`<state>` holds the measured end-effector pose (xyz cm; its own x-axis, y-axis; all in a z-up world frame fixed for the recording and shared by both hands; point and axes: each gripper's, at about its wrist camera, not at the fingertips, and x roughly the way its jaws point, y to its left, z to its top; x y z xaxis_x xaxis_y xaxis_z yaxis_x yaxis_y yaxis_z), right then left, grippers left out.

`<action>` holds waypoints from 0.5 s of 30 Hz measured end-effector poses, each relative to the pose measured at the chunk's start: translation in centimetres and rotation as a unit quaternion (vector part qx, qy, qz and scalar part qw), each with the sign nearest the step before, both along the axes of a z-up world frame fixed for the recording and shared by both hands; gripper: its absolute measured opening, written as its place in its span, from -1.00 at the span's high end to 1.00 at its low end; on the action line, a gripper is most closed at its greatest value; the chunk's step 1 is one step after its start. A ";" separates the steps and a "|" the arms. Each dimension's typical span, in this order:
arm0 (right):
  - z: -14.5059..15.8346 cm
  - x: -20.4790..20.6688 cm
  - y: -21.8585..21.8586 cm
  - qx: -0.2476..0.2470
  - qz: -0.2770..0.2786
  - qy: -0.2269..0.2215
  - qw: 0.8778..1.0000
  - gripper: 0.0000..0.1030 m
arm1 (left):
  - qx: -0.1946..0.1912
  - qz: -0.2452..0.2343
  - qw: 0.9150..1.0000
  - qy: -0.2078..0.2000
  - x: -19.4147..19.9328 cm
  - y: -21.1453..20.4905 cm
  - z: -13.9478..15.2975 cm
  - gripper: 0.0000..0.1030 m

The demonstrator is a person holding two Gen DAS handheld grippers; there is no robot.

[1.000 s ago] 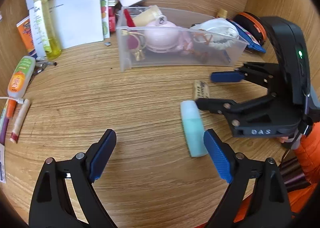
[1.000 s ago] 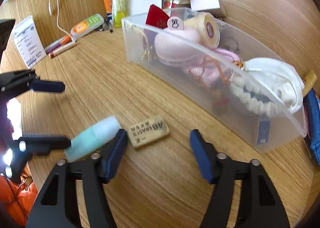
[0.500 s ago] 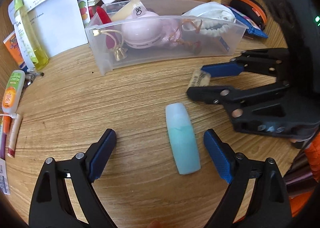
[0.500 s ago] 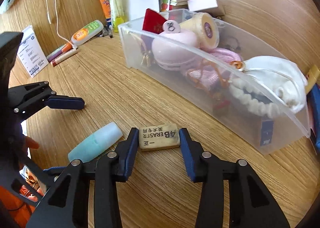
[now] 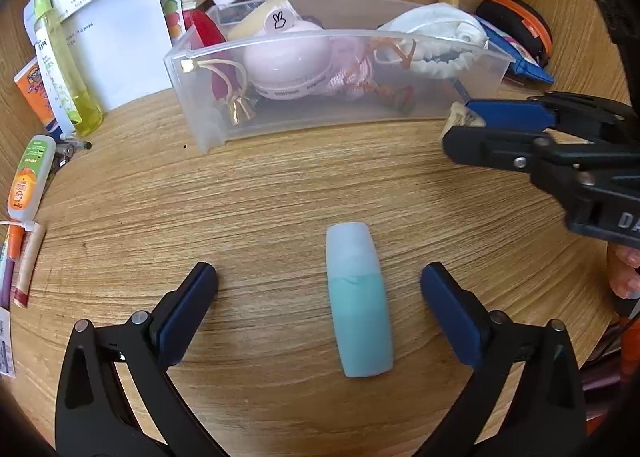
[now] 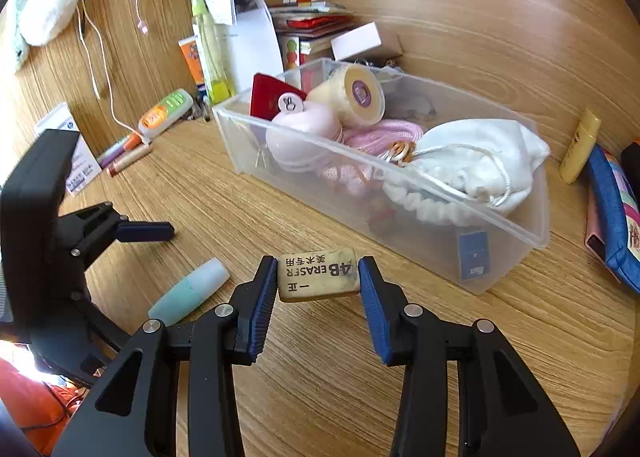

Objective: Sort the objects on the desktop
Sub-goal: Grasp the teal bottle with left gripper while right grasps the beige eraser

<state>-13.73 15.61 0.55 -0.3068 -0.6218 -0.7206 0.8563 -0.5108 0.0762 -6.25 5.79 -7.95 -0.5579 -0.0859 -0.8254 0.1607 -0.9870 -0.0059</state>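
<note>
A cream 4B eraser is clamped between the blue pads of my right gripper, lifted off the wooden desk in front of the clear plastic bin. From the left wrist view the same eraser peeks out of the right gripper beside the bin. A teal bottle with a frosted cap lies flat on the desk between the fingers of my left gripper, whose jaws are opening wide and do not touch it. The bottle also shows in the right wrist view.
The bin holds a pink round case, a white pouch, a yarn spool and cords. A yellow bottle, papers, an orange tube and pens lie left; a blue pouch and a yellow tube right.
My right gripper closed on the eraser and lifted it off the desk toward the bin. The left gripper shifted over the teal bottle, which now lies between its wider fingers.
</note>
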 end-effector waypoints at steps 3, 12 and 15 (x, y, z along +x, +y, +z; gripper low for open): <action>0.4 0.0 0.4 -0.009 -0.002 0.002 1.000 0.26 | -0.001 0.002 1.000 -0.002 0.0 0.0 0.0 -1.00; 1.4 -0.4 1.2 -0.030 -0.006 0.003 1.000 0.26 | -0.007 -0.041 0.999 0.026 0.9 1.3 0.9 0.42; 1.8 -0.5 1.3 -0.038 -0.008 0.005 0.999 0.26 | -0.011 -0.050 0.998 0.028 0.9 1.3 0.9 0.52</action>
<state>-14.21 16.89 2.38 -0.3233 -0.6698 -0.6684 0.8493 -0.5169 0.1071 -5.35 7.07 -7.07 -0.6102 -0.0456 -0.7909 0.0609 -0.9981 0.0105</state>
